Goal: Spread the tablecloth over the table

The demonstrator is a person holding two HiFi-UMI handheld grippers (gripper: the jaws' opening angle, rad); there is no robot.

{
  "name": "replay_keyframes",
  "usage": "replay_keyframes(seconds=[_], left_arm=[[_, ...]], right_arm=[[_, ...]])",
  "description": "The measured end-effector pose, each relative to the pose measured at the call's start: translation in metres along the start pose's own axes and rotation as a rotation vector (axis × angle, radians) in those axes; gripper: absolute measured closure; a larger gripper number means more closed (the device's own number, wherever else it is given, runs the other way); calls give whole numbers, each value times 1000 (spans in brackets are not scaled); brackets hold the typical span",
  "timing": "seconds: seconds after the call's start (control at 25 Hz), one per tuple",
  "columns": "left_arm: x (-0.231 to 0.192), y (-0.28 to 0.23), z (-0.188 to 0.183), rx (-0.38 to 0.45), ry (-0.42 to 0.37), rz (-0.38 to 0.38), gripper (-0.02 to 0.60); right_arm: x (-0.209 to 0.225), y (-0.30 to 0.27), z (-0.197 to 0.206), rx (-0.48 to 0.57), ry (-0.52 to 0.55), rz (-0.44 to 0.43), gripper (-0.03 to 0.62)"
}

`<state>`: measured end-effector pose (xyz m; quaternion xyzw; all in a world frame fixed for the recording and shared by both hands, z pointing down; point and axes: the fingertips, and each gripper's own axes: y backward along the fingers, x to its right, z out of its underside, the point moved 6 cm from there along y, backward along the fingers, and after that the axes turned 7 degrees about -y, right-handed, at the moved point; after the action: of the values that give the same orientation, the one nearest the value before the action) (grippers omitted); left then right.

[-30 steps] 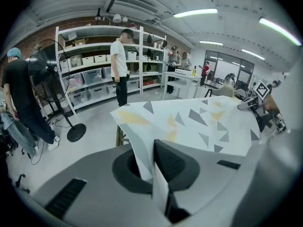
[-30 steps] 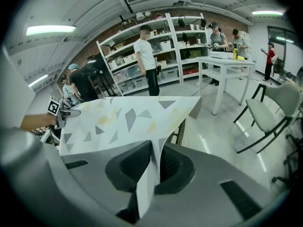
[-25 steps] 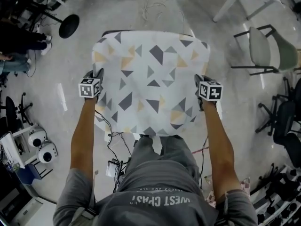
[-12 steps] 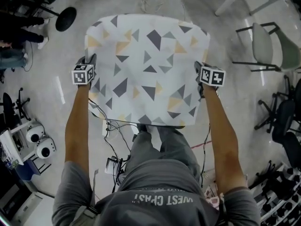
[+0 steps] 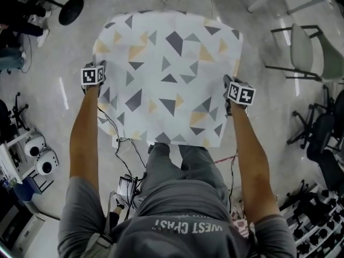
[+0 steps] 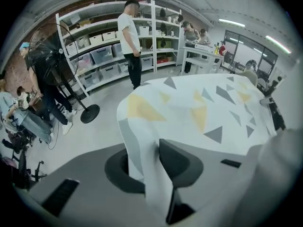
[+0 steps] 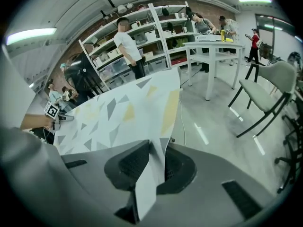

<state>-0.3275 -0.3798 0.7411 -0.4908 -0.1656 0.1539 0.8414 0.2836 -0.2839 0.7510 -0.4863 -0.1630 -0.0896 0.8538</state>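
Tablecloth (image 5: 169,74), white with grey and yellow triangles, lies spread flat over the bench, which it covers completely; its edges droop over the sides and the near edge hangs in front of my legs. My left gripper (image 5: 99,69) is at the cloth's left edge, towards the near-left corner, and my right gripper (image 5: 228,86) is at the right edge, towards the near-right corner.

Both sets of jaws have just been opening. In the left gripper view a fold of the cloth's hem runs down between the dark pads (image 6: 177,162), which stand apart and no longer pinch it. In the right gripper view a corner of cloth stands up between the ribbed pads (image 7: 130,164), loose, with a gap showing on its right side.

Off the bench's right edge stands a grey chair (image 5: 306,52). A floor fan (image 5: 71,11) sits beyond the far-left corner. Behind it a person (image 6: 129,37) stands by the white shelving (image 6: 99,56).
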Motion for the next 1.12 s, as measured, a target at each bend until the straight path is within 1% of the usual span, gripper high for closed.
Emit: replay_keyframes(seconds=[0.12,0.2,0.24,0.44,0.52,0.56,0.64,0.76,0.84,0.88,0.92,1.0,1.04,1.12], left_arm=[[-4,-20,5,-85,-15,-18,486],[-4,-32,8,-127,-10,1,486],[-5,-35,10,-135,-5,11,487],[-9,-35,9,-115,-20,14,480],[-7,-30,8,-100,-40,-1,511],[-6,-25,6,-82,-61,-16,529],[-1,-14,2,-32,-93,-44,546],[6,0,-6,51,-135,-68,545],[7,4,-9,76,-190,-87,545],[7,4,-8,75,-205,-94,545],[6,1,-6,69,-200,-96,543],[4,-7,4,41,-141,-86,533],[3,-12,8,22,-113,-79,528],[-1,-19,11,-8,-98,-68,525]], right_arm=[[6,-10,3,-55,11,26,548],[11,-17,5,-98,7,44,545],[13,-21,5,-115,3,51,545],[15,-28,3,-156,-9,62,539],[13,-26,2,-177,-18,63,545],[11,-25,0,-174,-3,62,554],[5,-21,-10,-134,53,70,571],[-11,-5,-21,16,154,124,568],[-28,7,-13,115,243,176,573],[-34,11,-9,139,259,187,579],[-35,11,-6,141,251,189,579],[-24,2,-8,81,201,182,580],[-15,-6,-10,29,160,175,579],[4,-21,-7,-84,22,140,554]])
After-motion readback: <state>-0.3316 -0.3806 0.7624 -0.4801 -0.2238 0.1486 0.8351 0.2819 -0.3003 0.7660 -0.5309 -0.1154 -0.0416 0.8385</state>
